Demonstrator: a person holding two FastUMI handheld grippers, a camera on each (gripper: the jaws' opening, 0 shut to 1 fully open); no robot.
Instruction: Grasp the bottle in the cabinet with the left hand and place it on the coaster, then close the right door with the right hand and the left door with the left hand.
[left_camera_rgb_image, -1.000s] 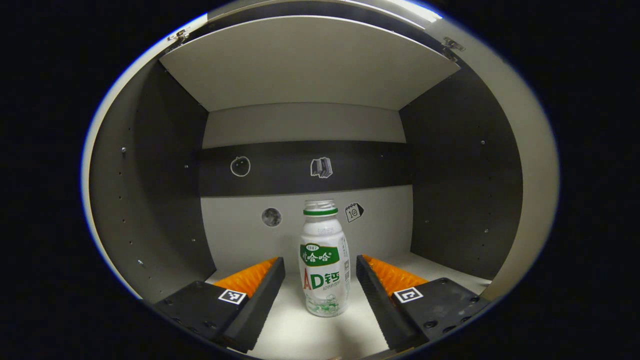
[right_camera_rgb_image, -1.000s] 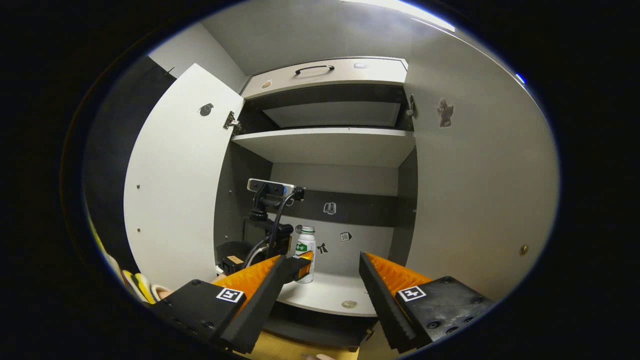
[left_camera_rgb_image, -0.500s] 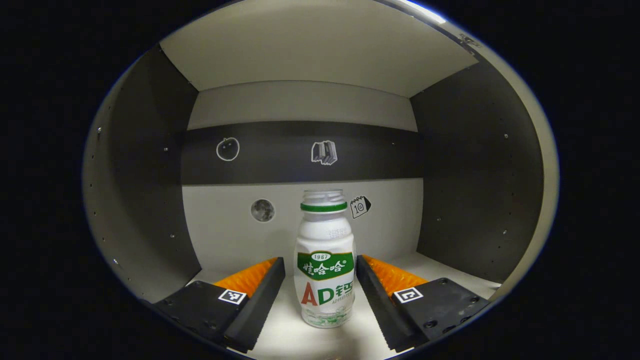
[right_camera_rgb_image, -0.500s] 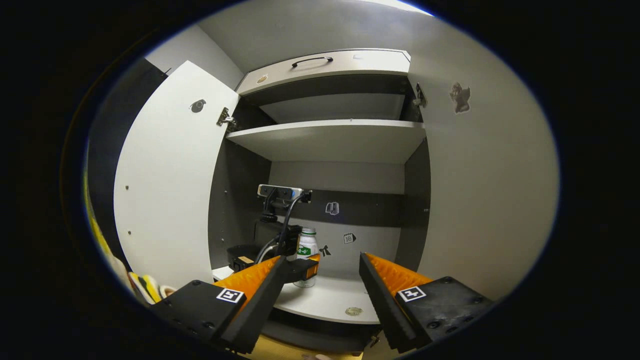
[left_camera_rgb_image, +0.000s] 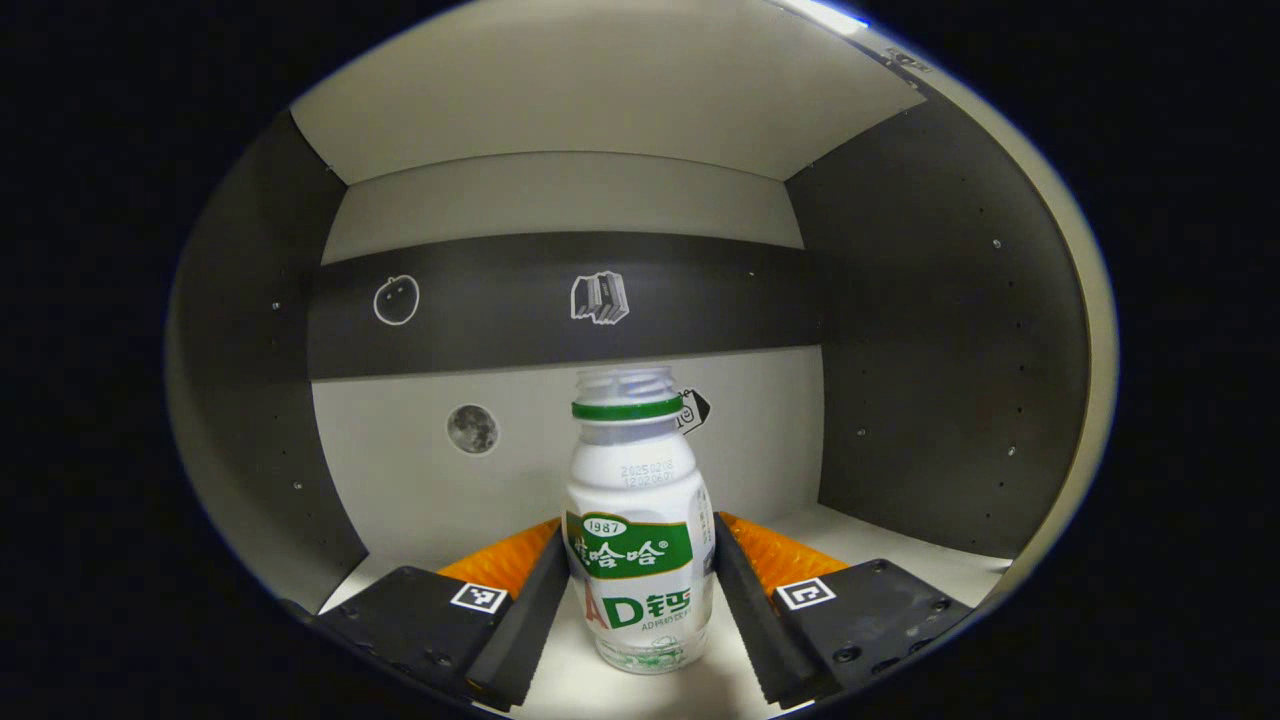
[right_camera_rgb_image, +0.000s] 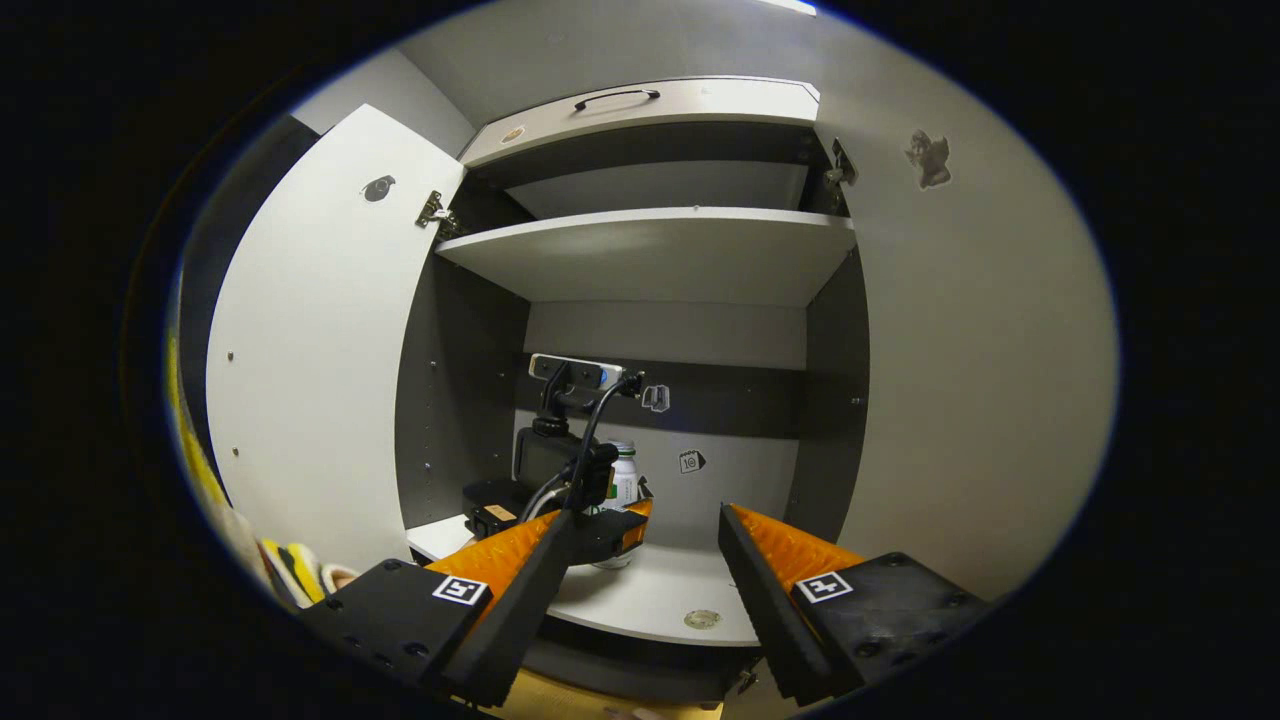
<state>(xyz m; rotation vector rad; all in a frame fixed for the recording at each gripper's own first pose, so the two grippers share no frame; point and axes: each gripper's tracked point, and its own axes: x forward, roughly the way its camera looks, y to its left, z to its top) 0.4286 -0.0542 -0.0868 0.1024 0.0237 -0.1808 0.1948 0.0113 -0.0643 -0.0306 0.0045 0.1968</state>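
A white bottle (left_camera_rgb_image: 636, 545) with a green label and a green neck ring stands upright on the cabinet's lower shelf (left_camera_rgb_image: 880, 545). My left gripper (left_camera_rgb_image: 640, 527) is open, with the bottle between its fingers and very little gap on either side. In the right gripper view, the left gripper's body (right_camera_rgb_image: 560, 470) reaches into the cabinet and hides most of the bottle (right_camera_rgb_image: 627, 478). My right gripper (right_camera_rgb_image: 640, 530) hangs open in front of the cabinet, below the shelf's front edge, with nothing in it. Both doors, left (right_camera_rgb_image: 310, 350) and right (right_camera_rgb_image: 960, 350), stand wide open.
An upper shelf (right_camera_rgb_image: 650, 250) spans the cabinet above the bottle, with a handled flap (right_camera_rgb_image: 640, 105) over it. A small round disc (right_camera_rgb_image: 702, 619) lies near the lower shelf's front edge. Stickers dot the back wall (left_camera_rgb_image: 470, 470). Yellow-striped items (right_camera_rgb_image: 285, 570) sit low on the left.
My left gripper has moved deeper into the cabinet, so the bottle now stands between its fingers instead of ahead of them. The right gripper has drifted slightly lower.
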